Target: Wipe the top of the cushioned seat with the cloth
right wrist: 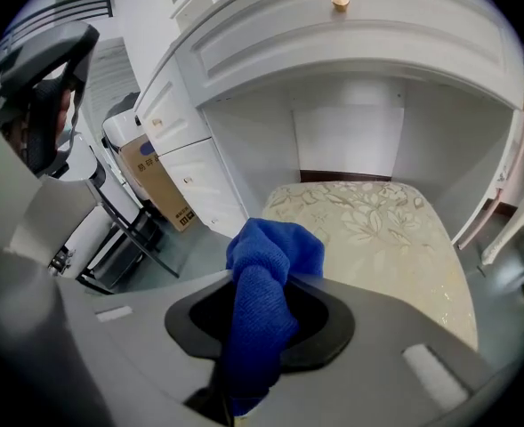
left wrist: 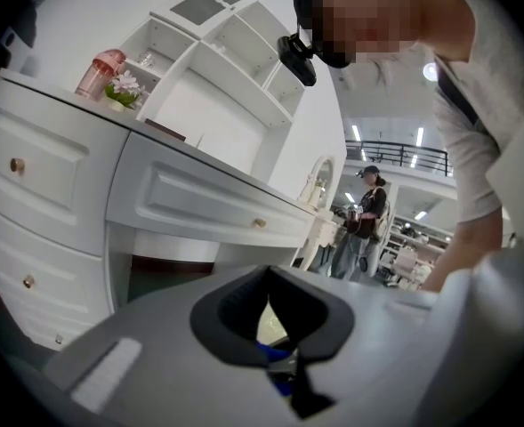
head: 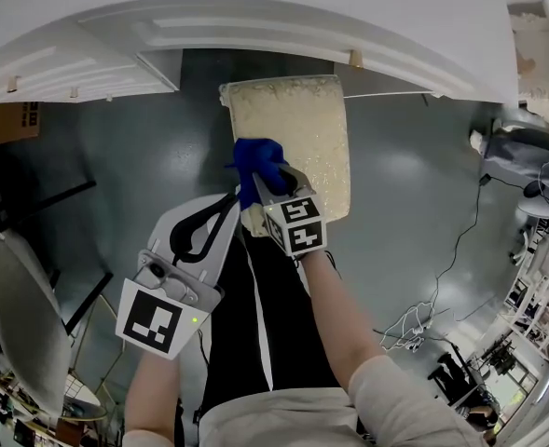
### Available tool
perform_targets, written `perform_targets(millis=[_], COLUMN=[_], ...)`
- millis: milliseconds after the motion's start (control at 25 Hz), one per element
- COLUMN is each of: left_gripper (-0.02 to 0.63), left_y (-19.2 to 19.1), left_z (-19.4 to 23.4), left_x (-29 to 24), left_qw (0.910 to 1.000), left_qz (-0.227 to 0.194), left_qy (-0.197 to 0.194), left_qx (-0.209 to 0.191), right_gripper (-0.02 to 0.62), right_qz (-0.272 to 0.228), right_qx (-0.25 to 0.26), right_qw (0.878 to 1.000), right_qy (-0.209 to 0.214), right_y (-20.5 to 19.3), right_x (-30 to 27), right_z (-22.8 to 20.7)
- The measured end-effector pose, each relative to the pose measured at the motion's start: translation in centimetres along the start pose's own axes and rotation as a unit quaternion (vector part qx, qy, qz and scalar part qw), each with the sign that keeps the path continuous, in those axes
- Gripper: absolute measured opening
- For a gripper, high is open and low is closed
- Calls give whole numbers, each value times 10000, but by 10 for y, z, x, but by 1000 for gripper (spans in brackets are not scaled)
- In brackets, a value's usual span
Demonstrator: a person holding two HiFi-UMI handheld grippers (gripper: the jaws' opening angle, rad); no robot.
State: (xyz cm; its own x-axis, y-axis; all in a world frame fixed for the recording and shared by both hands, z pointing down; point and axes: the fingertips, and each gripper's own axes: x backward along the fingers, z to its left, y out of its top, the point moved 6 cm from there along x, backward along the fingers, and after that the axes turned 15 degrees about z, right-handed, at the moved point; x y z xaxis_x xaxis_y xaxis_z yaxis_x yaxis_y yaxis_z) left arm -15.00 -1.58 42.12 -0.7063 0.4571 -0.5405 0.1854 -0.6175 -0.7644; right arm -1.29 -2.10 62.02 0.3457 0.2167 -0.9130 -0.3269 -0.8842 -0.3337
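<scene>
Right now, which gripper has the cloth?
The right gripper: its jaws are shut on the blue cloth at the cushioned seat's near end. The left gripper's jaws are together on nothing.

Shiny grey-green floor carries a cream floral cushioned seat, pushed partly under a white dressing table. A cardboard box stands on the floor at left, beside the table's drawers. Loose white cable lies on the floor at right. On the table top, a pink cup sits just beside small flowers.
</scene>
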Motion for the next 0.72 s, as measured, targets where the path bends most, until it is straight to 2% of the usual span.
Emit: perform_targets(millis=[360,720], left_gripper=[0,0], left_y=[-7,-4], left_z=[-18,-55], left_x=[-14,-40], left_qw=[9999,9999], left_qz=[51,41], left_qy=[-51,55], left_qx=[-74,-84], right_gripper=[104,104], right_qz=[40,126], right_qx=[162,214], right_qw=[9999,9997], right_qy=[27,-54], right_y=[-5,-29], right_x=[5,26], right_z=[-10,-62])
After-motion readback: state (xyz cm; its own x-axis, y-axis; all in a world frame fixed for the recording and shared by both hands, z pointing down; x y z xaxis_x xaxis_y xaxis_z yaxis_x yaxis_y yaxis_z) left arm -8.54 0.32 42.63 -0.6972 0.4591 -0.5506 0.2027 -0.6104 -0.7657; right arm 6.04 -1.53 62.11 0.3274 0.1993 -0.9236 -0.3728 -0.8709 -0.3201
